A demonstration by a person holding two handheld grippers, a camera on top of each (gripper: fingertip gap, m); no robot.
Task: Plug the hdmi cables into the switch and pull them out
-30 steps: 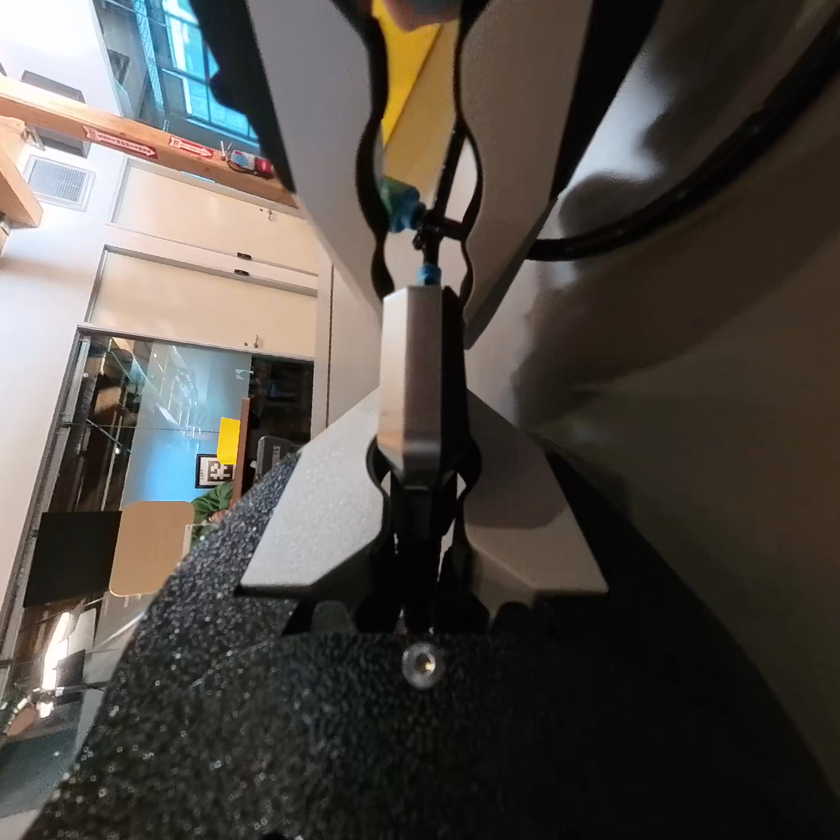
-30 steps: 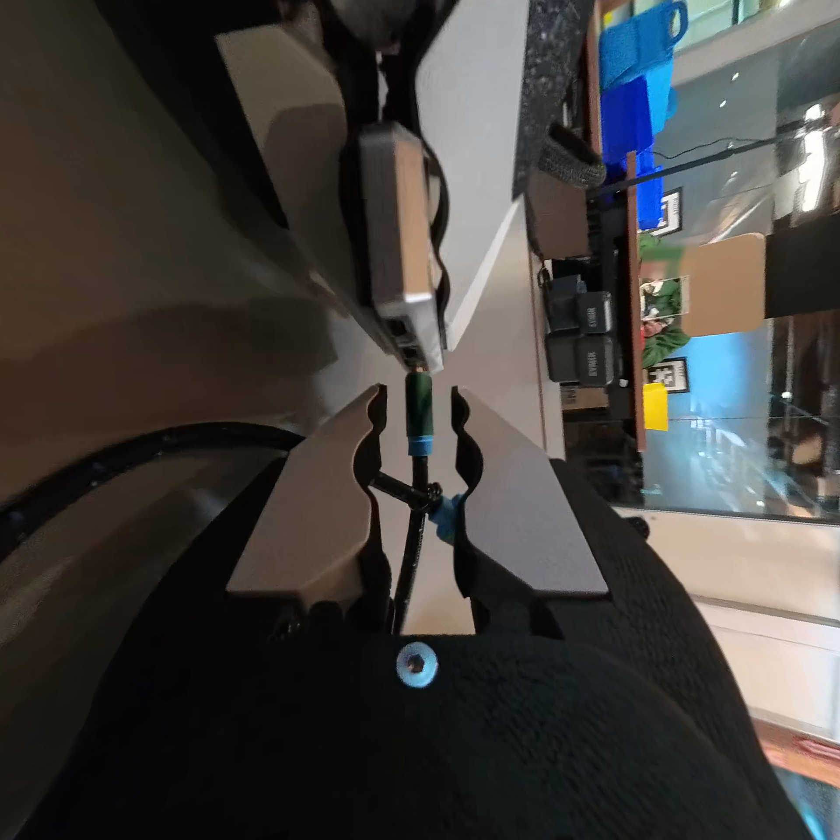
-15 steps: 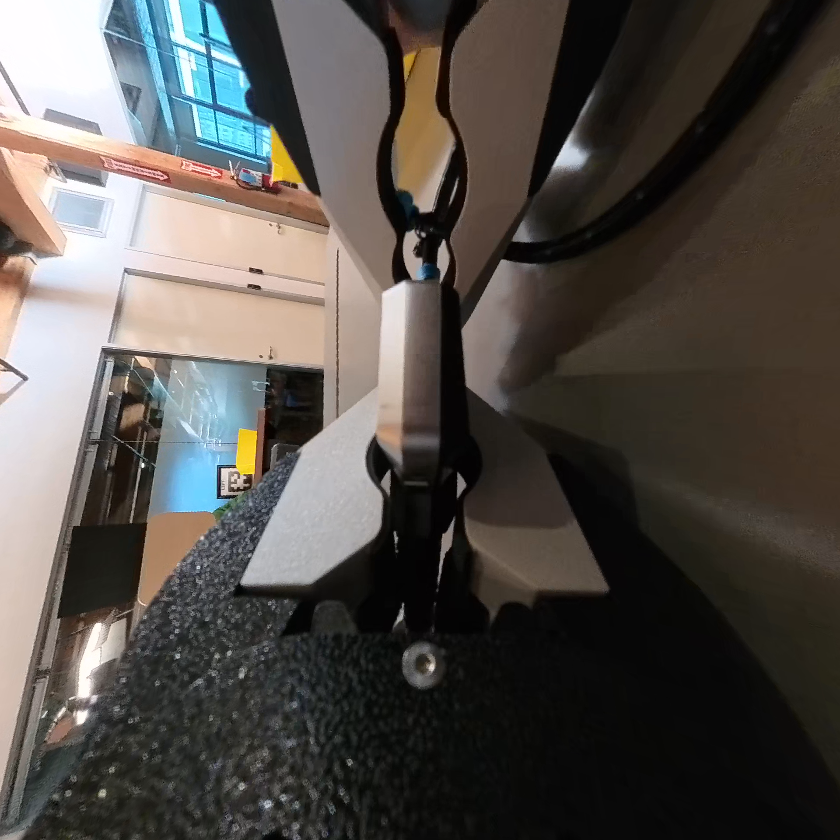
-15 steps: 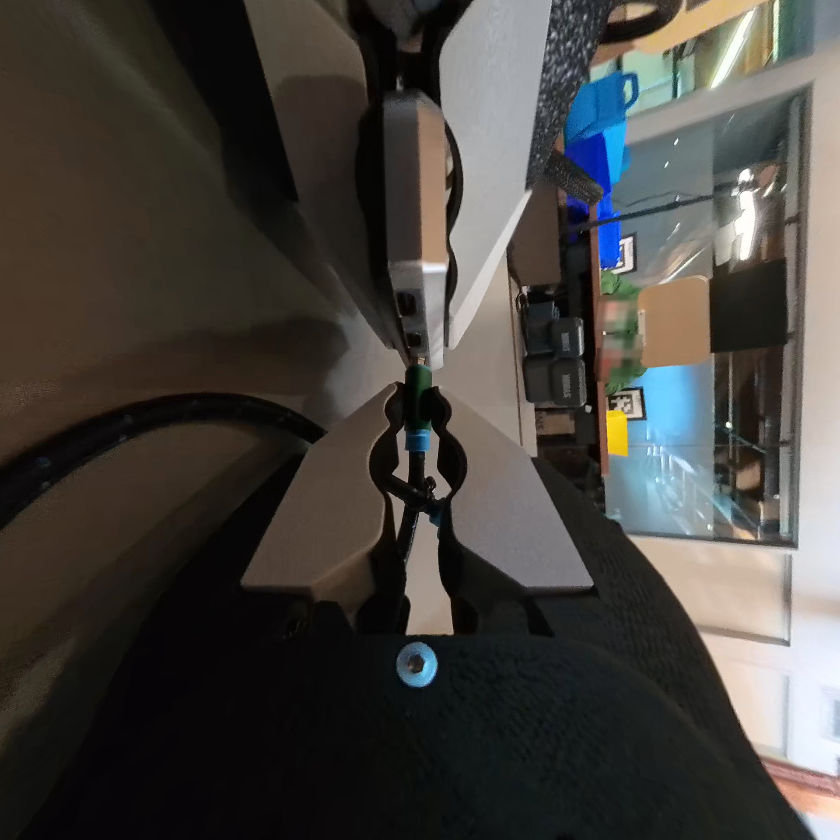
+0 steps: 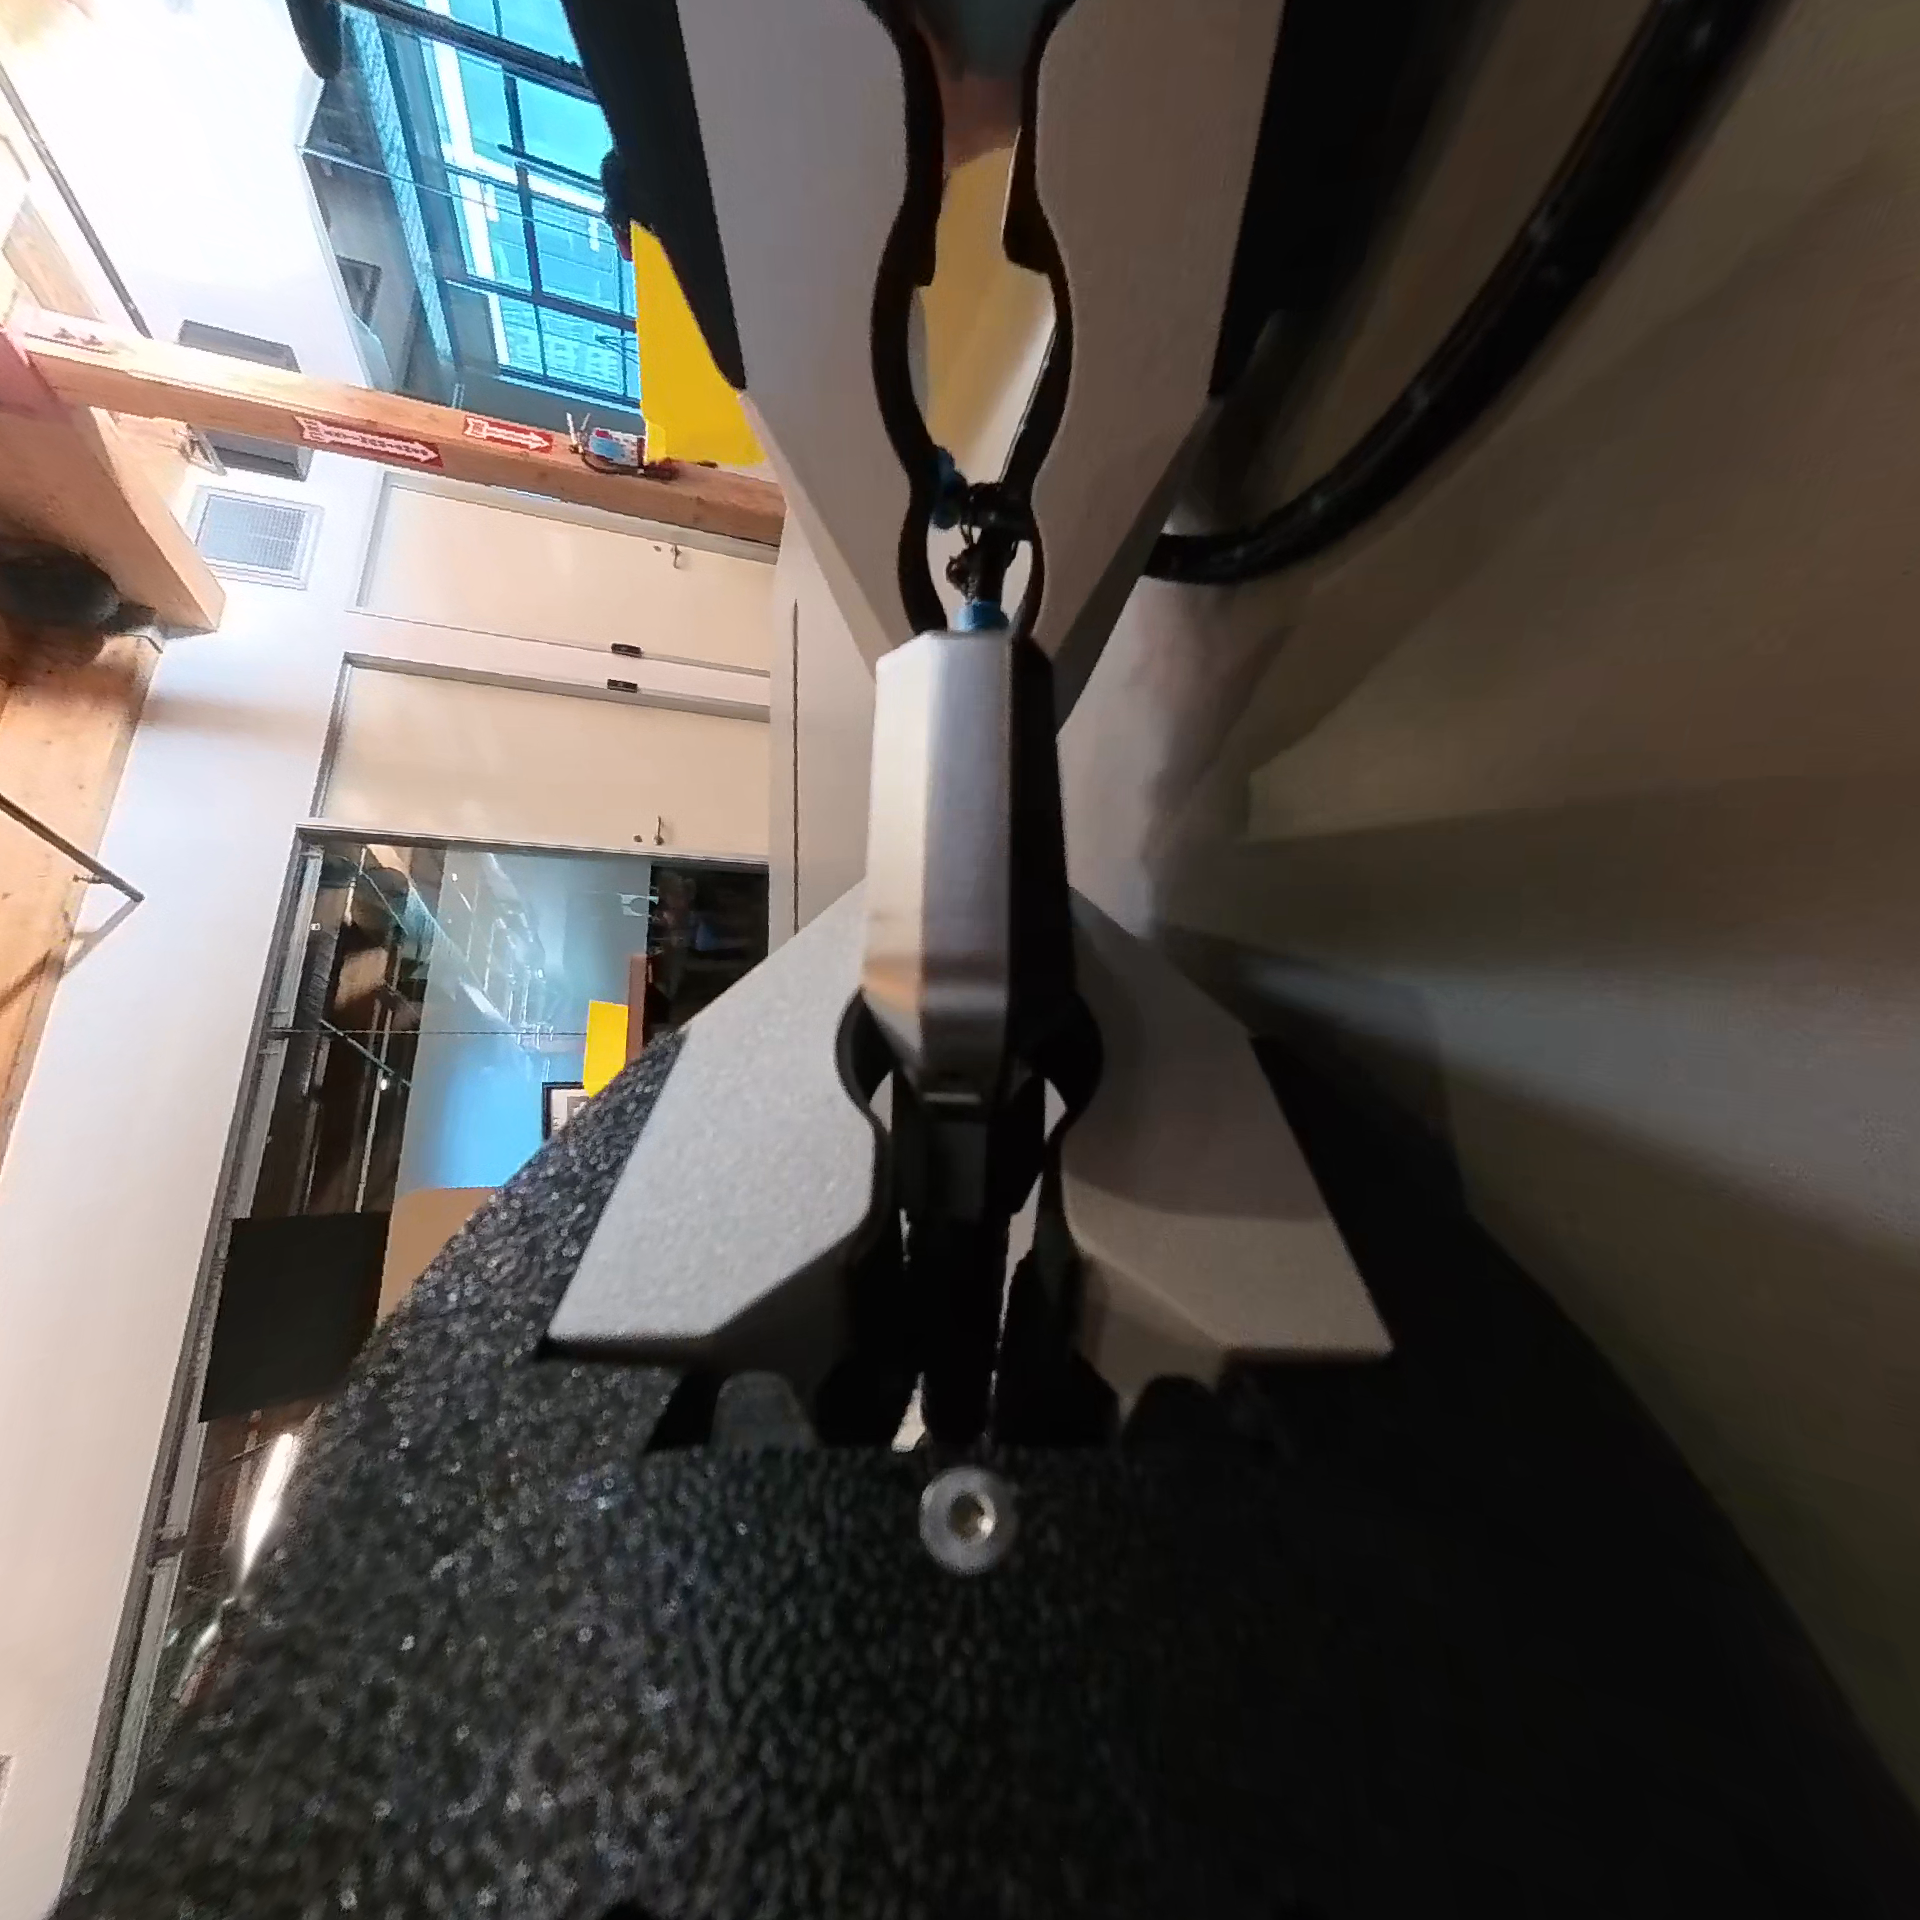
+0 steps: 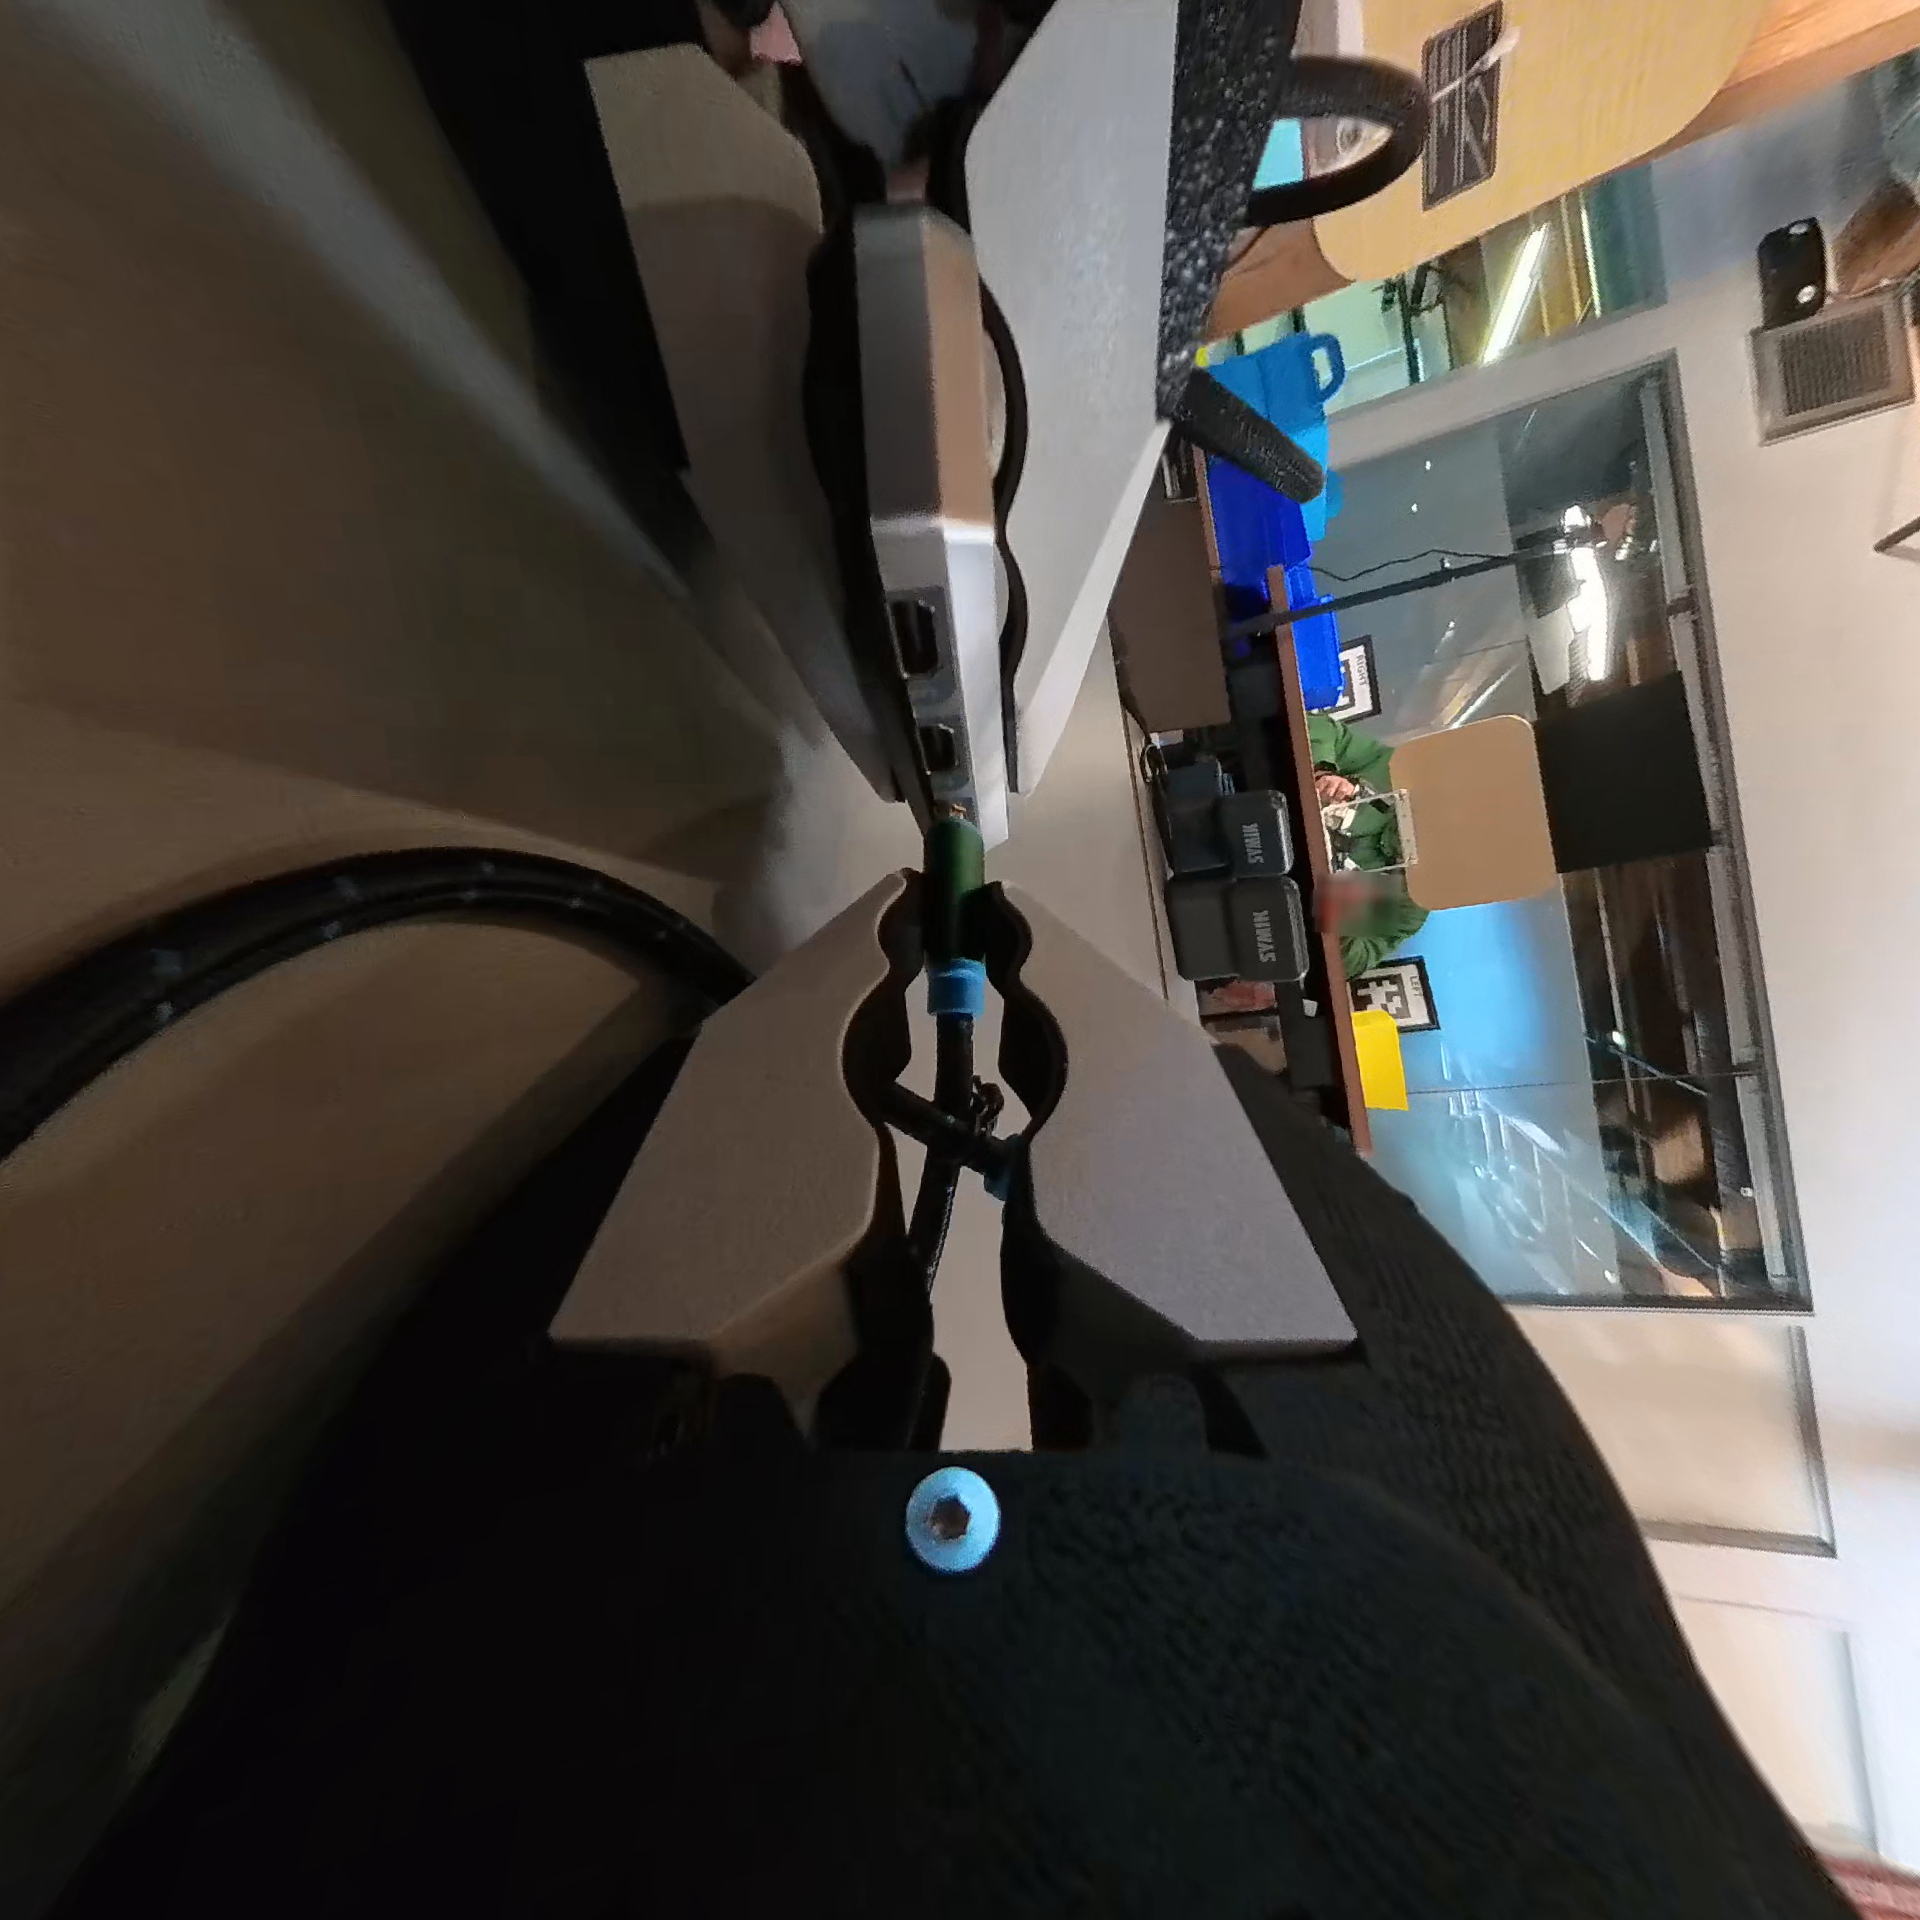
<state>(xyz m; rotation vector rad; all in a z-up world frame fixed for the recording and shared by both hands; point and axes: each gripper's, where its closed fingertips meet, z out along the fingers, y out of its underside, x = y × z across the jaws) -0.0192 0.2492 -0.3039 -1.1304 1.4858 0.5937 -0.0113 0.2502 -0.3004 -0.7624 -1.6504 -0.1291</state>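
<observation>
Pale tabletop is filling the background while we are bracing the silver switch in our left gripper, fingers clamped on its rear end, so it resists pushing. Facing the switch's ports, our right gripper is pinching the green plug, its tip touching the switch's nearest port; black cable is looping beside it.

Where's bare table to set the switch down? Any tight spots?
Free: the table patch bordered by the black cable loop and the left gripper. Crowded: the line between the grippers, where the left one clamps the switch and the right gripper pinches the green plug at its ports.
</observation>
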